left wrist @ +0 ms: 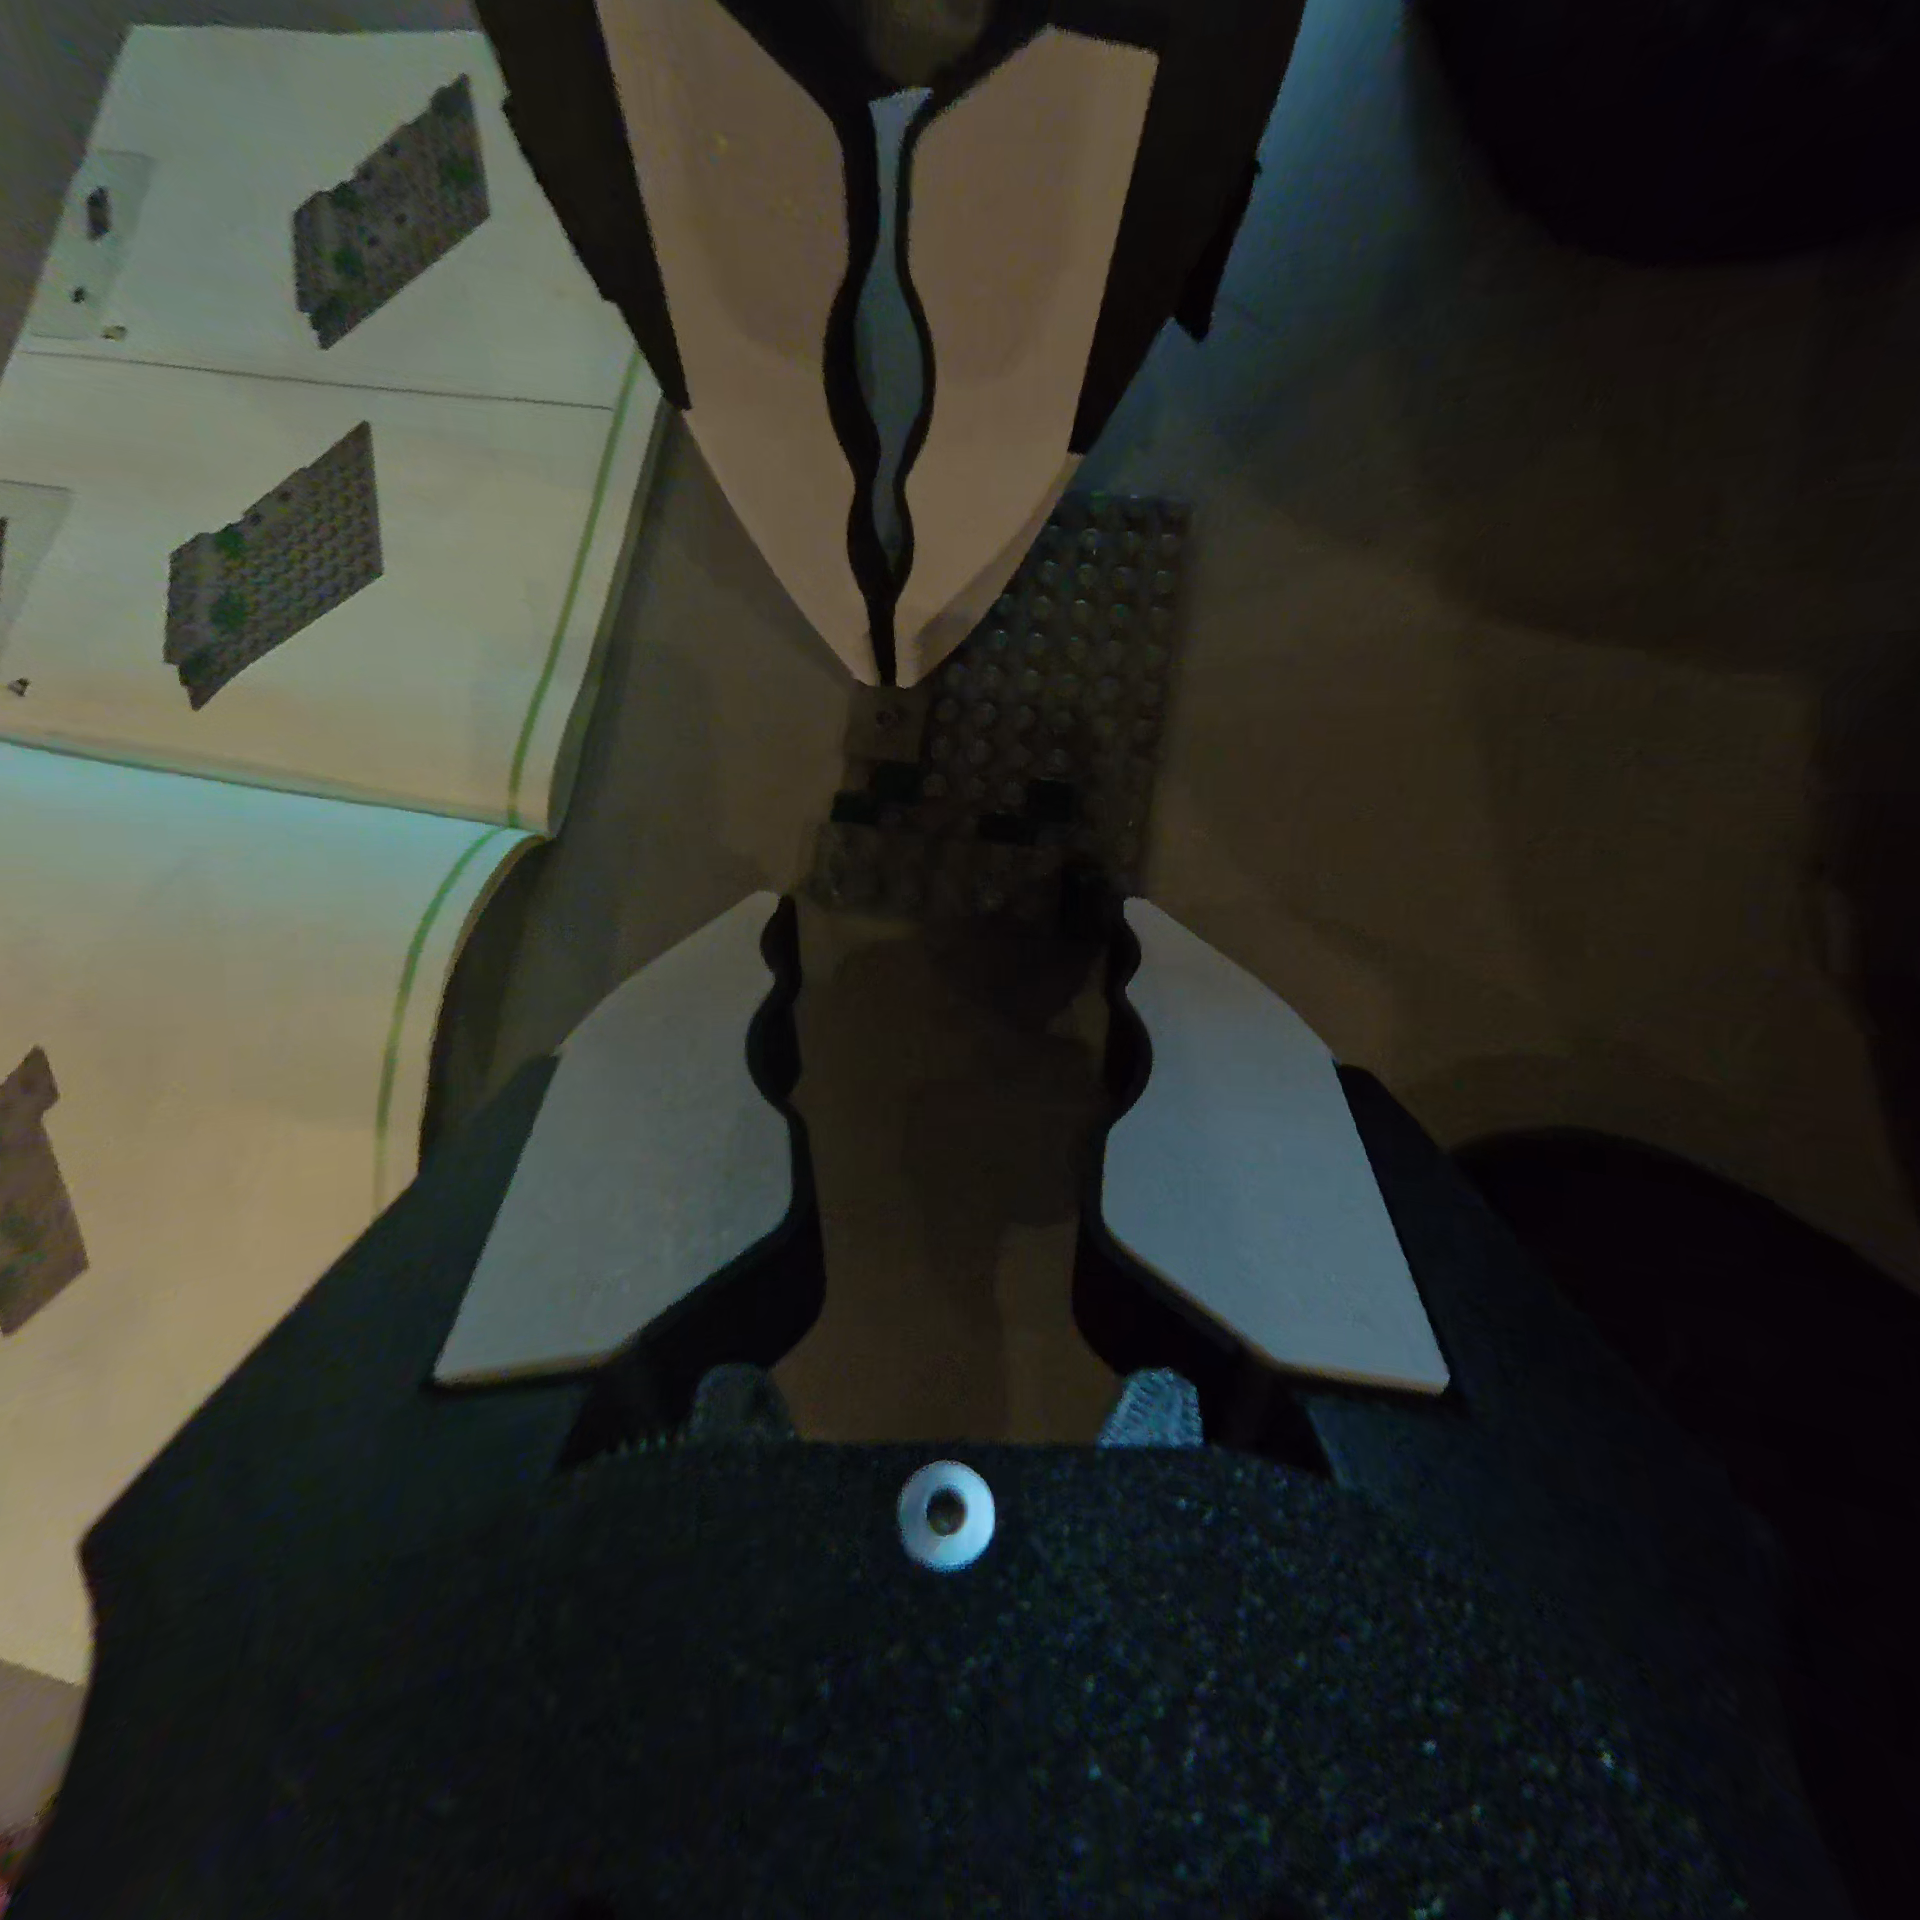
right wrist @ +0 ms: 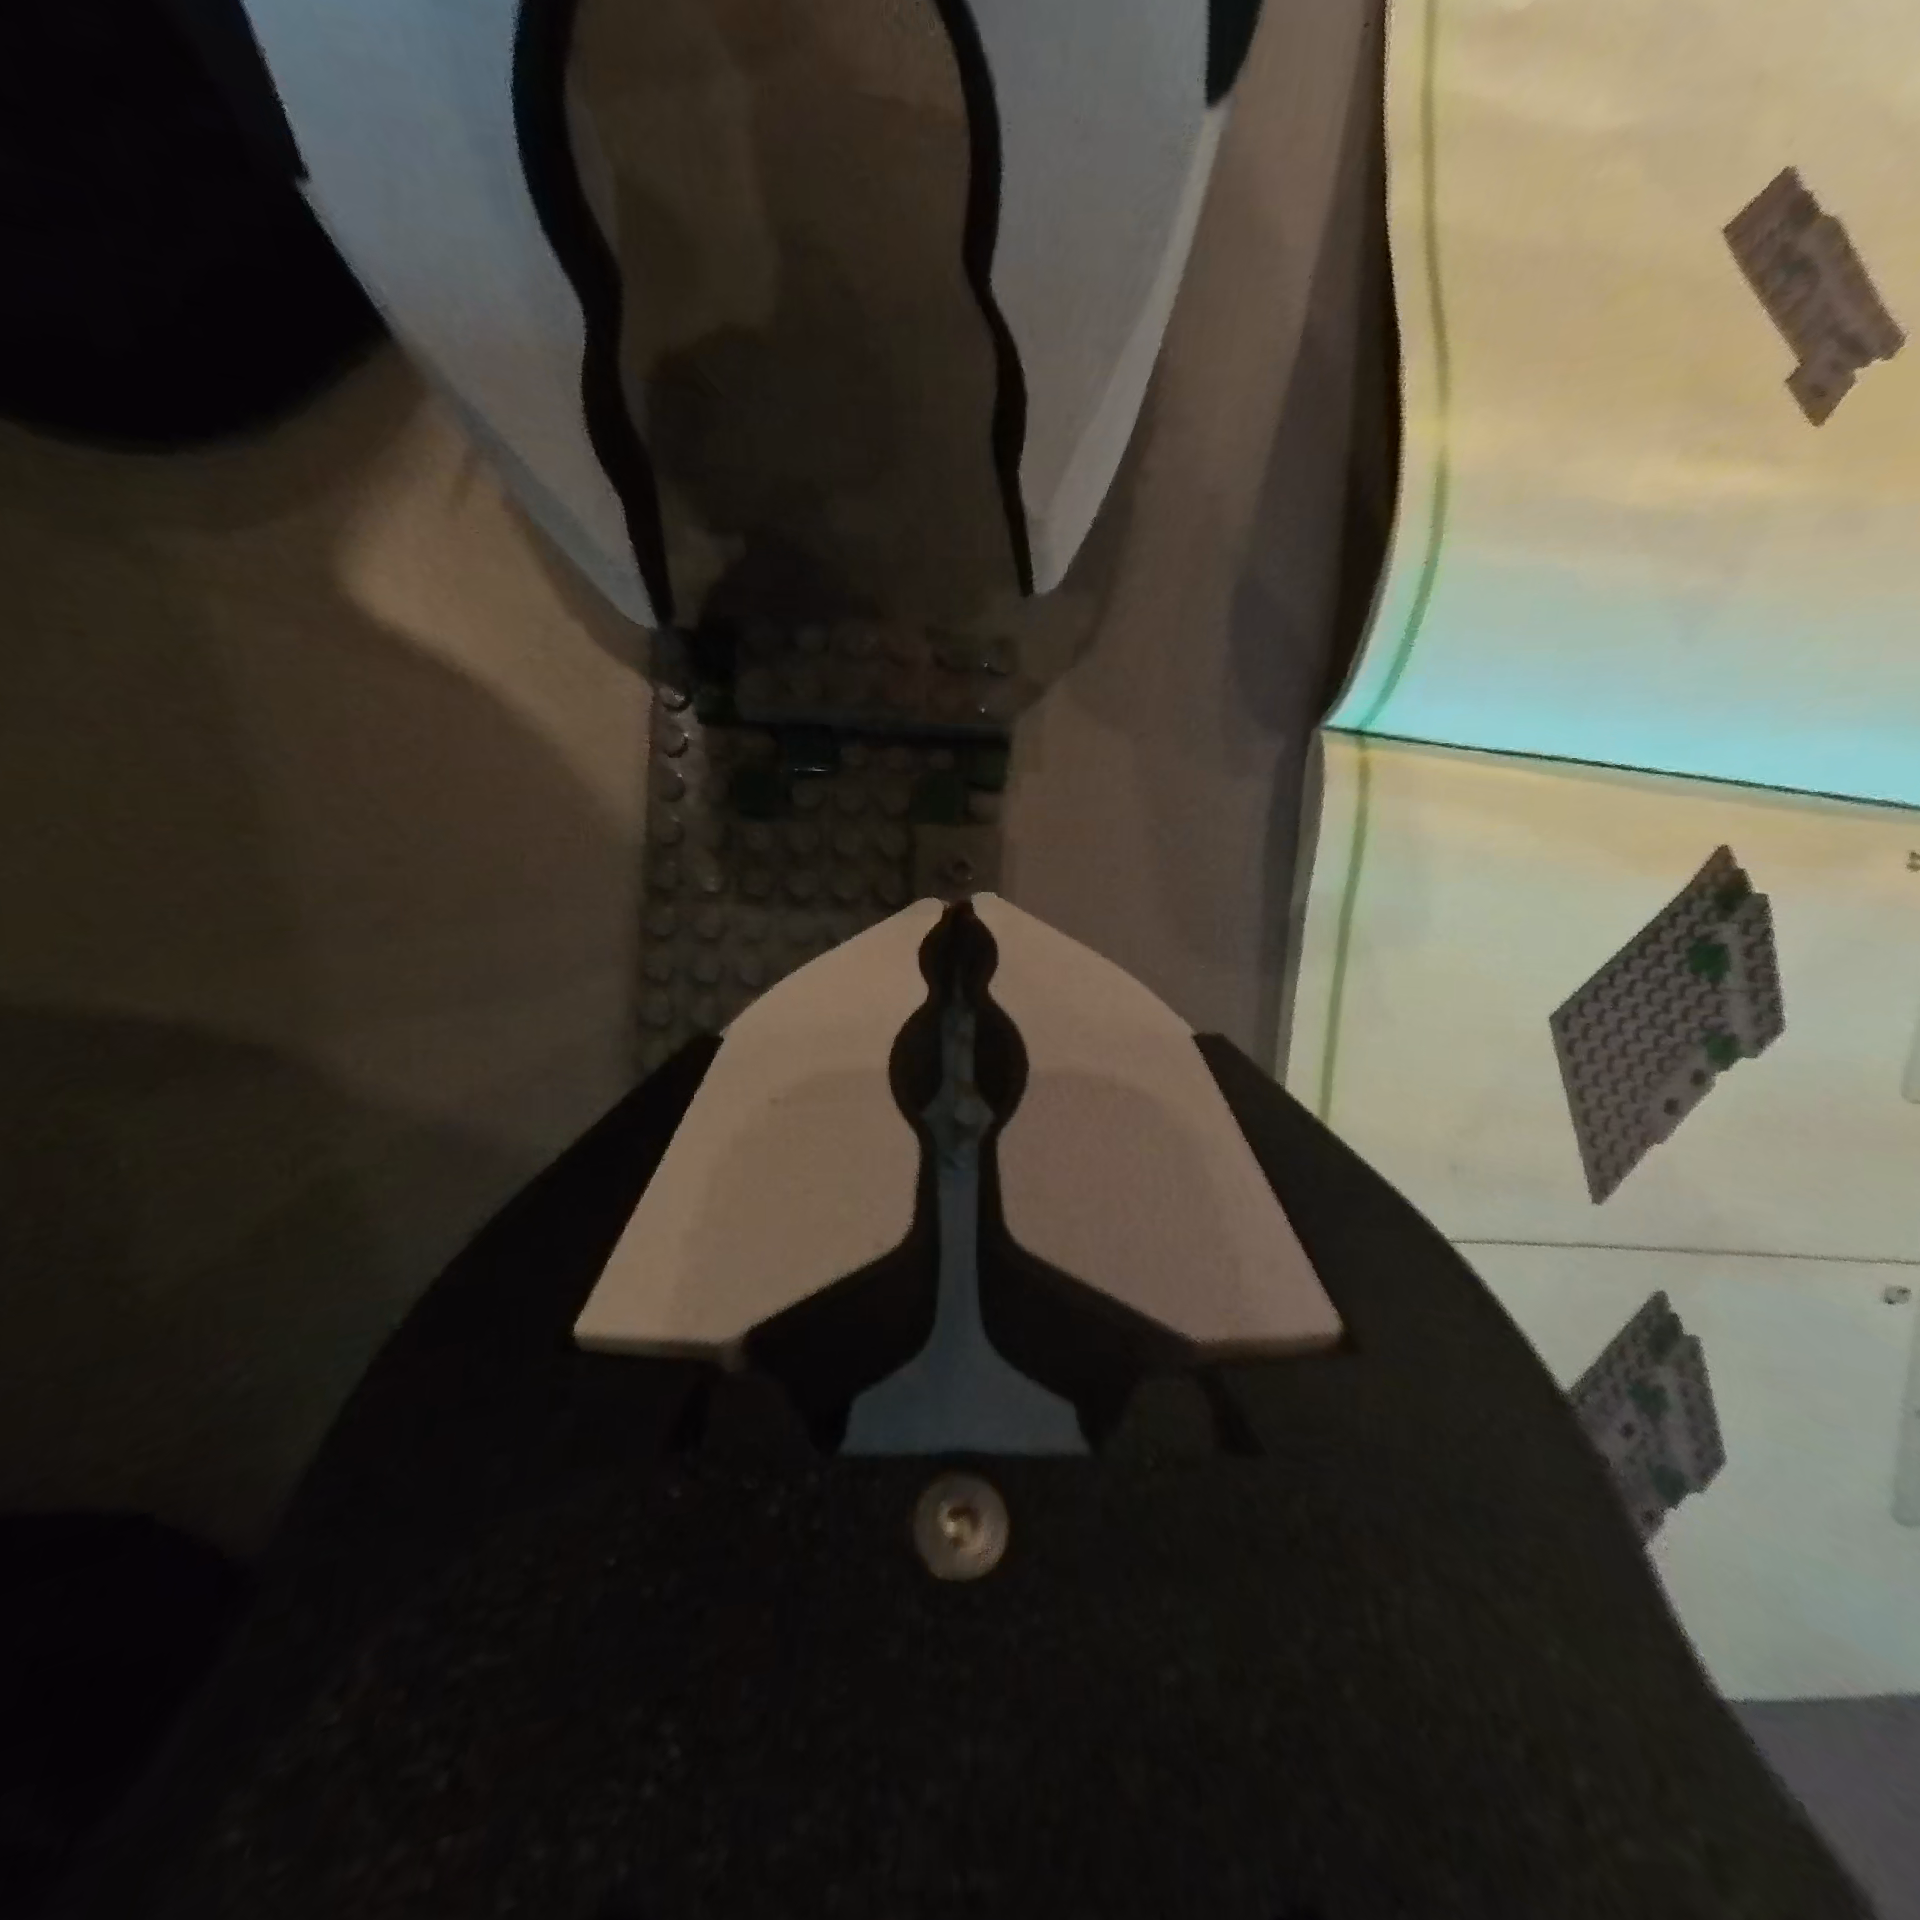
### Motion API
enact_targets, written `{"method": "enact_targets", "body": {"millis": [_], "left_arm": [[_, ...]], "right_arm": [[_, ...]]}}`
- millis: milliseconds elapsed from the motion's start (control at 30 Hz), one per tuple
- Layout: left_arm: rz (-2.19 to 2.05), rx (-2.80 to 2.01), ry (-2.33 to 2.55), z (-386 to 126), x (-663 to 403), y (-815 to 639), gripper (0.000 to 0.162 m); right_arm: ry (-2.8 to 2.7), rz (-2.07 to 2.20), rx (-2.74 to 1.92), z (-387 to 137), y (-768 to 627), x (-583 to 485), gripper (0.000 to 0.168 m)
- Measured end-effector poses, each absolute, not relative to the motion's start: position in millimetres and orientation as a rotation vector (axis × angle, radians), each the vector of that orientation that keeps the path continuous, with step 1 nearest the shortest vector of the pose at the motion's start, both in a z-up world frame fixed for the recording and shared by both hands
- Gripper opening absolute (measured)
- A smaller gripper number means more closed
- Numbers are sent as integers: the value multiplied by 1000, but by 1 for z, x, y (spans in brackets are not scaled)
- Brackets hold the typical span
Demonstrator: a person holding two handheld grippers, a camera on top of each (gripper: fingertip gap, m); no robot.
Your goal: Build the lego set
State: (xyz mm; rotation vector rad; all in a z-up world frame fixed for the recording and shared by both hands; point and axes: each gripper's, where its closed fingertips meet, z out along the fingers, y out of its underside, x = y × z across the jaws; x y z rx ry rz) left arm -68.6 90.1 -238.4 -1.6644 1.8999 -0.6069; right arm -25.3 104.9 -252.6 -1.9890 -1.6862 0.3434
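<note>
A grey studded baseplate (left wrist: 1070,644) lies on the table; it also shows in the right wrist view (right wrist: 707,935). Grey bricks and small dark green pieces (left wrist: 1039,805) (right wrist: 800,764) sit at one end. My left gripper (left wrist: 954,909) straddles that end with its fingers wide apart against the plate's two long edges; it comes from the top in the right wrist view (right wrist: 847,613). My right gripper (right wrist: 951,906) is shut, its tips right at a small light piece (right wrist: 954,868) at the plate's edge. In the left wrist view it (left wrist: 883,675) points down at that piece (left wrist: 883,722).
An open instruction booklet (left wrist: 260,520) with pictures of the plate lies beside the plate, on the right in the right wrist view (right wrist: 1610,623). Dark rounded shapes (left wrist: 1662,104) lie at the far side of the tan table (left wrist: 1455,727). Across from one pair of fingers to the other is roughly 6 cm.
</note>
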Motion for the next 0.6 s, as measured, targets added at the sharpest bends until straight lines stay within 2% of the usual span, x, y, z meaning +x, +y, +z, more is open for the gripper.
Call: {"method": "enact_targets", "body": {"millis": [167,233,400,533,600], "left_arm": [[-619,-1695,1801,-234,-72,93,56],[-631,-1716,1754,-233,-74,92,56],[-635,-1772,1656,-230,-78,89,56],[-619,-1806,1585,-228,-74,83,55],[-604,-1818,1501,-224,-70,84,46]], "right_arm": [[-1550,428,-1888,-234,97,-27,0],[-1461,433,-1873,-227,92,-16,27],[-1227,472,-1941,-228,68,18,66],[-1100,476,-1946,-229,49,31,67],[-1055,464,-1924,-225,46,35,55]]}}
